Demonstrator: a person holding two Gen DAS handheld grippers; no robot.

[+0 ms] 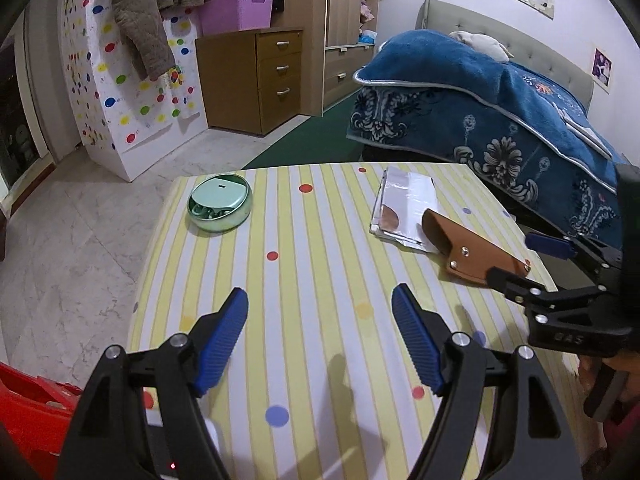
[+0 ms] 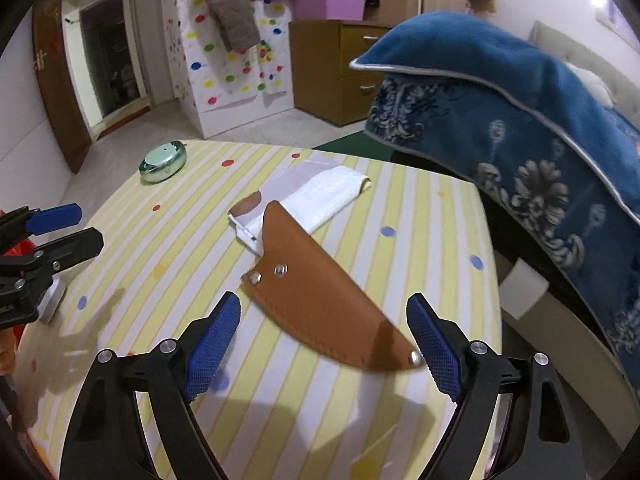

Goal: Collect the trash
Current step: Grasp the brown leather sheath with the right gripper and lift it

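Note:
A crumpled silver and white wrapper (image 1: 404,204) lies on the striped table at the far right; it also shows in the right wrist view (image 2: 316,196). A brown leather sheath (image 1: 472,254) lies partly on it, also seen in the right wrist view (image 2: 320,300). My left gripper (image 1: 320,312) is open and empty above the table's middle. My right gripper (image 2: 324,320) is open, its fingers either side of the sheath's near end, just above it. The right gripper also shows in the left wrist view (image 1: 520,260).
A round green tin (image 1: 219,202) sits at the table's far left. The striped tablecloth (image 1: 304,280) has curved edges. A bed with a blue blanket (image 1: 500,112) stands close behind on the right. A red object (image 1: 24,408) is at the near left.

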